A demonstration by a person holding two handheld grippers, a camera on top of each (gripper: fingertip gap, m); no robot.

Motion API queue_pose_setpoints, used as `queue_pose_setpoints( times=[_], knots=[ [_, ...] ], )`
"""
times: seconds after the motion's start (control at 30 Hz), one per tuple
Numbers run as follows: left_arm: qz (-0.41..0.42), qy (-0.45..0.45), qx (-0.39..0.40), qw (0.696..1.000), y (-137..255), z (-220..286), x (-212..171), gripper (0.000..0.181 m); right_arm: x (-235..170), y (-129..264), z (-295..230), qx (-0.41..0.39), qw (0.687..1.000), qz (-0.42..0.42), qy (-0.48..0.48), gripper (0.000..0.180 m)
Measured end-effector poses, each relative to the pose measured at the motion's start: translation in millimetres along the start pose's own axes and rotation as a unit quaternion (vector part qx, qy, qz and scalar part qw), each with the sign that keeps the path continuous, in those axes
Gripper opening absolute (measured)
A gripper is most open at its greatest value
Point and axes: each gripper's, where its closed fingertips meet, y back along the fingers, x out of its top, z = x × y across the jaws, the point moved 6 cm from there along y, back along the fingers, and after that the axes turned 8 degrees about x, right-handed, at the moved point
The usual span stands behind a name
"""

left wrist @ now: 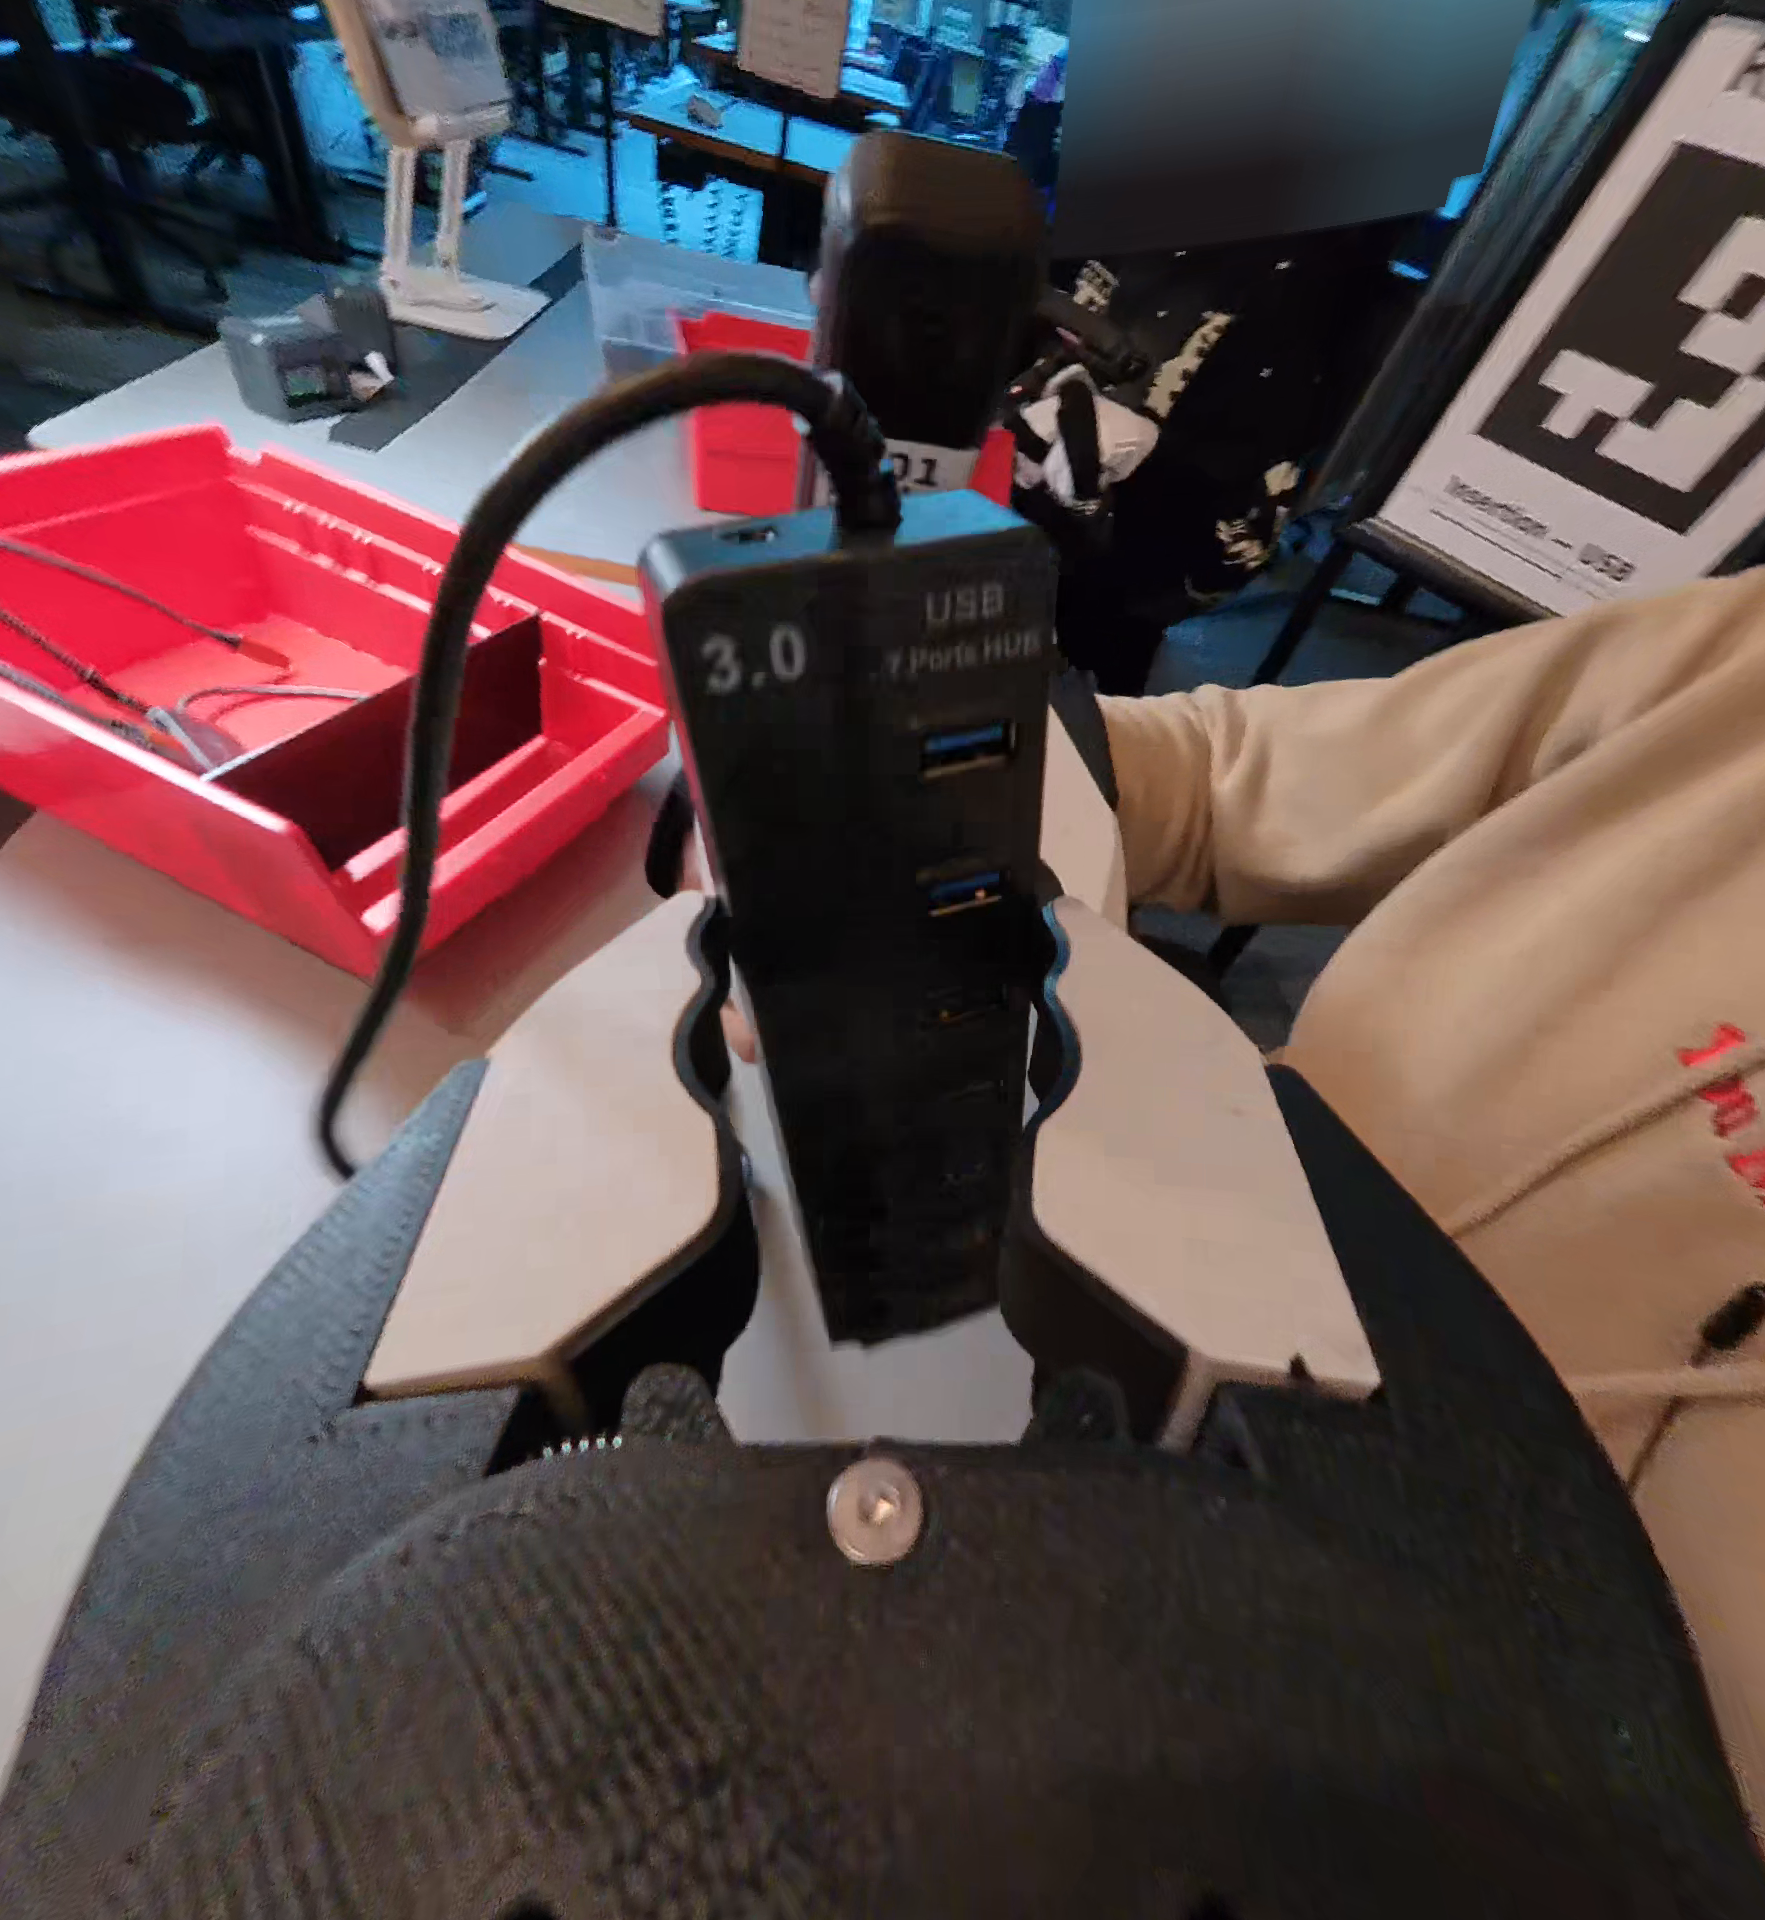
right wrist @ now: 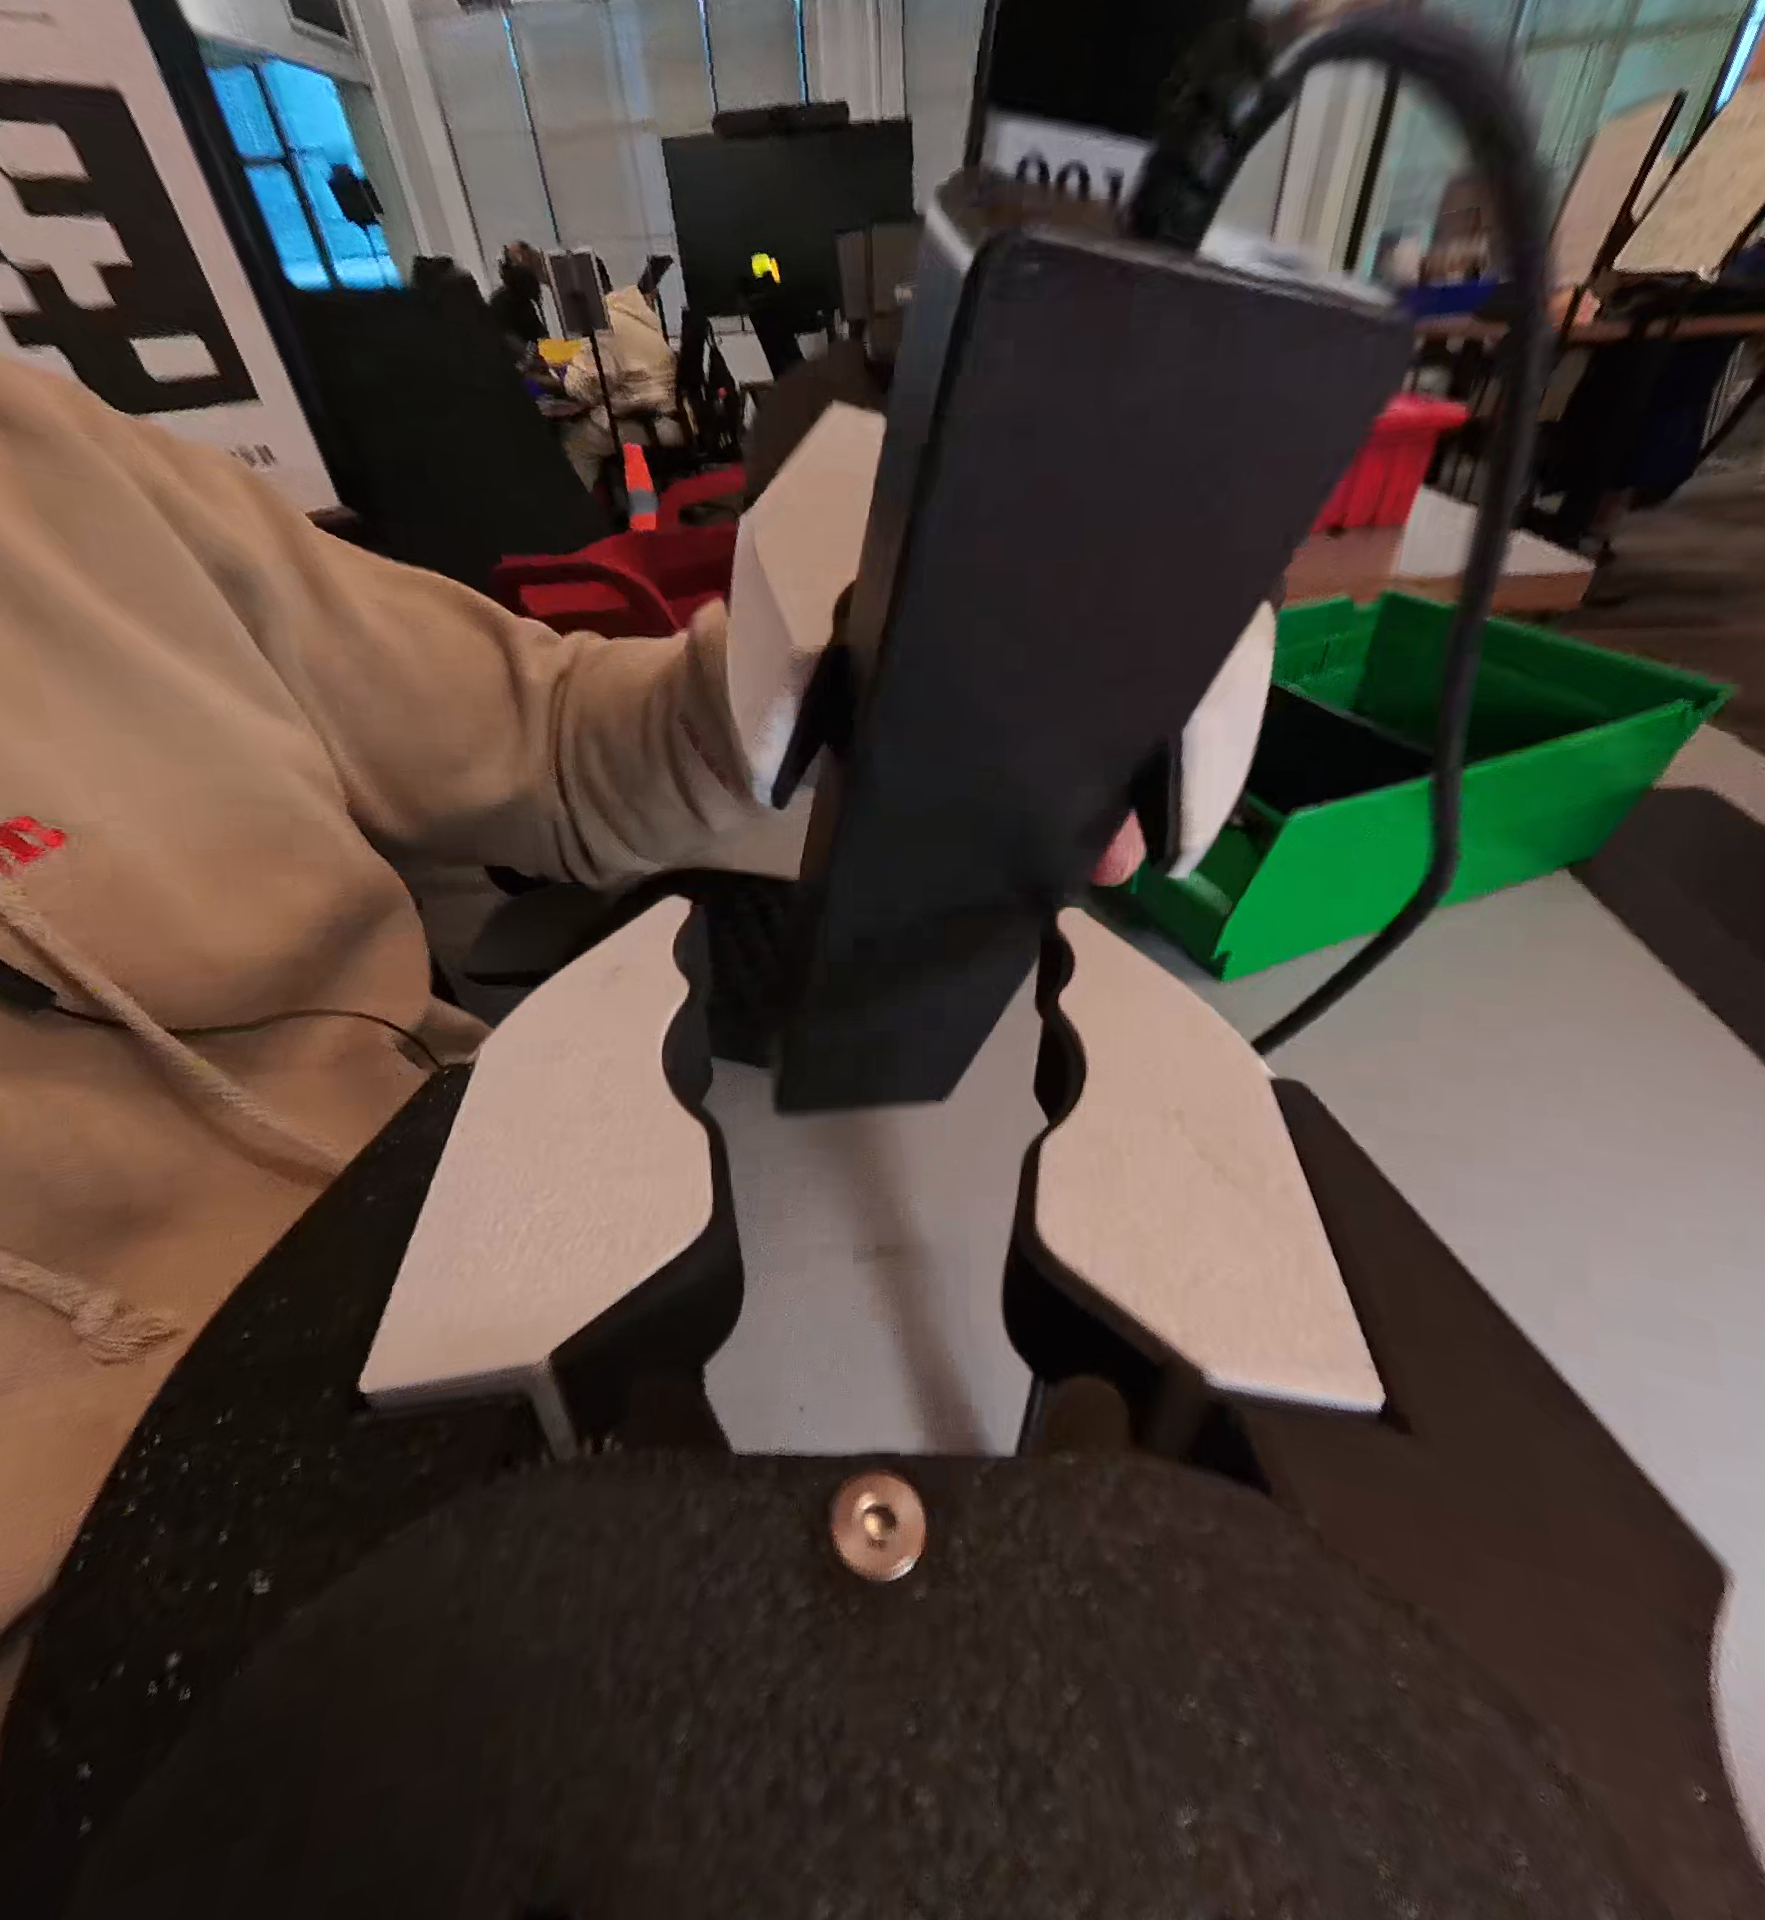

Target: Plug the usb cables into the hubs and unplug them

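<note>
A black multi-port USB hub (left wrist: 857, 935) stands upright between the fingers of my left gripper (left wrist: 878, 956), which is shut on its sides. Its ports face the left wrist view and none holds a plug. The hub's black cable (left wrist: 421, 727) loops from its top end down to the table. In the right wrist view I see the hub's plain back (right wrist: 1065, 623) with the left gripper's fingers (right wrist: 784, 623) clamped on it. My right gripper (right wrist: 867, 997) is open, and the hub's lower end sits between its fingertips without touching. Loose USB cables (left wrist: 130, 644) lie in a red bin (left wrist: 265, 842).
The red bin sits on the white table (left wrist: 130, 1091) at the left. A green bin (right wrist: 1480, 831) stands on the table at the right. A person's beige sleeve (left wrist: 1480, 779) is close on the right, with a marker sign (left wrist: 1636, 343) behind.
</note>
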Motion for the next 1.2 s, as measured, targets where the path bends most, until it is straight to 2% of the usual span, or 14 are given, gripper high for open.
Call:
queue_pose_setpoints(
  times=[0.1, 0.27, 0.43, 0.5, 0.6, 0.73, 0.83, 0.9, 1.03, 1.2],
  knots=[
    [-0.009, 0.005, -0.01, 1.0, -9.8, -1.8, -11.6, 0.057, -21.1, -11.1, 9.1, -0.019, 1.0, -0.021, -0.009, 0.061],
    [-0.004, 0.012, 0.006, 1.0, -20.3, -7.8, -24.1, 0.056, -35.6, -16.4, 16.0, -0.011, 0.999, 0.023, -0.037, 0.057],
    [0.03, 0.008, 0.015, 0.999, -14.9, -9.7, -27.1, 0.056, -40.8, -13.5, 18.2, -0.013, 0.997, 0.068, -0.033, 0.056],
    [0.039, 0.006, 0.027, 0.999, -6.2, -11.5, -27.0, 0.068, -41.7, -5.9, 20.3, -0.016, 0.995, 0.095, -0.037, 0.056],
    [0.038, -0.017, 0.059, 0.997, 2.0, -16.0, -39.2, 0.074, -36.1, 8.9, 20.4, -0.029, 0.99, 0.137, -0.021, 0.056],
    [0.004, -0.013, 0.051, 0.999, -15.5, -14.2, -73.5, 0.084, -20.8, 22.0, 18.0, -0.06, 0.979, 0.194, 0.026, 0.056],
    [0.019, -0.014, 0.063, 0.998, -32.0, -10.8, -82.3, 0.076, -24.1, 18.5, 16.9, -0.083, 0.979, 0.178, 0.048, 0.056],
    [0.021, -0.028, 0.078, 0.996, -35.4, -11.5, -85.1, 0.057, -28.0, 13.5, 15.5, -0.078, 0.982, 0.164, 0.047, 0.056],
    [-0.009, -0.031, 0.051, 0.998, -34.7, -14.2, -99.4, 0.055, -33.5, 7.4, 15.3, -0.088, 0.99, 0.096, 0.051, 0.057],
    [-0.037, -0.038, 0.068, 0.996, -40.5, -15.5, -111.8, 0.055, -35.7, 10.5, 17.8, -0.087, 0.992, 0.092, 0.016, 0.064]
  ],
)
